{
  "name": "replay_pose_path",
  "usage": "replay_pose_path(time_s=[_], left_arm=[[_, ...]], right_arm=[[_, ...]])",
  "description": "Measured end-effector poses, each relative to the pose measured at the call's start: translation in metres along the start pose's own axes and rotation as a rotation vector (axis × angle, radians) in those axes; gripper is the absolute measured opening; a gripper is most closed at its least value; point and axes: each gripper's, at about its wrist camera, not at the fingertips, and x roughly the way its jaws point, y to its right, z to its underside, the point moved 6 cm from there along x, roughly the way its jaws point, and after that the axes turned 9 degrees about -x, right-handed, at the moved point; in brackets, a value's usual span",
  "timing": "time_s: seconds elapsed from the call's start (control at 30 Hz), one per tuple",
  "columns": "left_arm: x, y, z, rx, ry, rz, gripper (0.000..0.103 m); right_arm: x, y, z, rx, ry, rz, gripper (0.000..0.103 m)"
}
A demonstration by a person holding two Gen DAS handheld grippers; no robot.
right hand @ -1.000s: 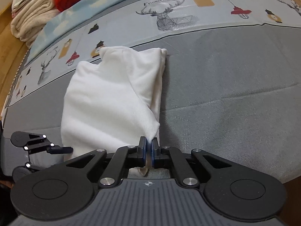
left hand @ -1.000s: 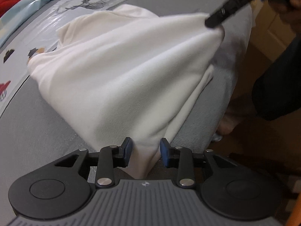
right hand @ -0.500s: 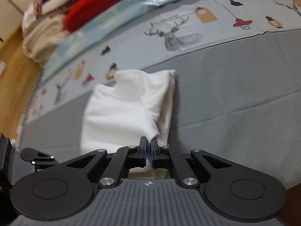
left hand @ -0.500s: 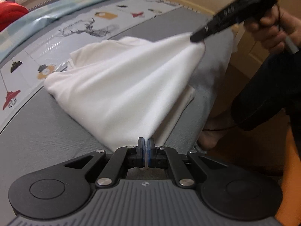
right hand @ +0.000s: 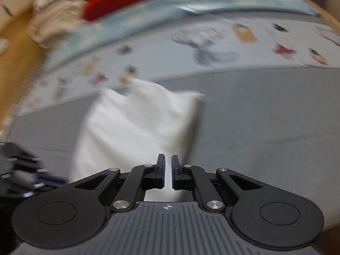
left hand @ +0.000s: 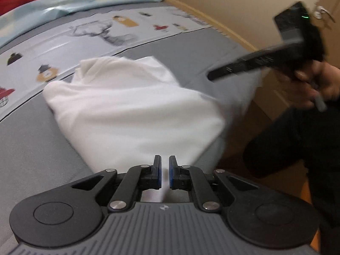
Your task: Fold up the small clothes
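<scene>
The white shirt [left hand: 131,114] lies half folded on the gray bed [left hand: 31,148], near its front edge. The left gripper [left hand: 165,173] and the right gripper [right hand: 167,174] each show a small gap, and the blur hides whether they pinch cloth. The next fold probably needs a fresh grab on the near hem.

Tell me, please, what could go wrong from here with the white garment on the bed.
1. The white garment reaches the near edge of the bed; a stray tug could slide it off.
2. Its far end looks bunched, so the fold may come out uneven.
3. The left tongs and right tongs stand slightly open close to the hem; either could snag it.
</scene>
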Motion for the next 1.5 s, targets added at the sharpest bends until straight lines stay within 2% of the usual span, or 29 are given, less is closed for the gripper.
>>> replay_pose_path(time_s=[0.07,0.13,0.17,0.2,0.3,0.33,0.37,0.43,0.5,0.6,0.67,0.73,0.8,0.9,0.97,1.03,1.17,1.2,1.27,1.33,1.47,1.5], left_arm=[[0.021,-0.006,0.008,0.010,-0.099,-0.050,0.007],[0.045,-0.014,0.028,0.054,-0.234,-0.134,0.007],[0.051,-0.015,0.034,0.073,-0.260,-0.146,0.007],[0.049,-0.017,0.031,0.064,-0.252,-0.132,0.008],[0.032,-0.032,0.014,-0.105,-0.221,-0.031,0.012],[0.024,-0.036,0.008,-0.136,-0.184,-0.001,0.015],[0.017,-0.040,0.003,-0.162,-0.145,0.019,0.022],[0.005,-0.059,-0.008,-0.241,-0.067,0.013,0.029],[0.000,-0.082,-0.017,-0.339,0.000,-0.023,0.030],[-0.003,-0.118,-0.035,-0.509,0.066,-0.054,0.041],[0.000,-0.131,-0.047,-0.584,0.103,-0.060,0.051],[0.002,-0.140,-0.055,-0.651,0.118,-0.051,0.057],[0.011,-0.146,-0.063,-0.707,0.123,-0.052,0.060],[0.018,-0.155,-0.065,-0.760,0.108,-0.069,0.060],[0.030,-0.160,-0.065,-0.782,0.094,-0.073,0.064],[0.041,-0.165,-0.069,-0.810,0.085,-0.063,0.064],[0.059,-0.172,-0.078,-0.852,0.095,-0.050,0.063],[0.061,-0.173,-0.080,-0.852,0.103,-0.054,0.060],[0.063,-0.173,-0.085,-0.823,0.131,-0.081,0.027],[0.062,-0.173,-0.090,-0.791,0.154,-0.103,0.015],[0.039,-0.177,-0.102,-0.790,0.281,-0.102,0.012],[0.032,-0.181,-0.101,-0.805,0.302,-0.132,0.012]], right_arm=[[0.009,-0.015,0.000,-0.045,-0.021,-0.074,0.005],[0.027,-0.029,0.006,-0.131,-0.090,-0.078,0.007],[0.037,-0.032,0.011,-0.167,-0.134,-0.061,0.010],[0.049,-0.034,0.019,-0.197,-0.189,-0.032,0.019],[0.077,-0.024,0.043,-0.260,-0.350,0.072,0.020],[0.078,-0.021,0.043,-0.264,-0.354,0.081,0.020],[0.075,-0.020,0.039,-0.249,-0.337,0.071,0.020],[0.066,-0.016,0.022,-0.180,-0.264,0.043,0.020],[0.055,-0.007,0.008,-0.100,-0.180,0.011,0.022],[0.044,0.010,-0.017,0.006,-0.026,0.020,0.034],[0.044,0.024,-0.031,0.095,0.035,0.038,0.037],[0.046,0.038,-0.038,0.149,0.077,0.079,0.050],[0.058,0.045,-0.043,0.192,0.071,0.099,0.055],[0.086,0.048,-0.046,0.231,-0.022,0.107,0.056],[0.105,0.050,-0.042,0.245,-0.084,0.146,0.056],[0.118,0.055,-0.041,0.266,-0.126,0.177,0.057],[0.131,0.065,-0.045,0.349,-0.116,0.185,0.058],[0.133,0.068,-0.047,0.366,-0.113,0.189,0.058],[0.138,0.073,-0.049,0.401,-0.100,0.194,0.057],[0.142,0.073,-0.052,0.413,-0.083,0.152,0.010],[0.133,0.073,-0.061,0.424,0.009,0.161,0.008],[0.130,0.075,-0.062,0.437,0.031,0.165,0.008]])
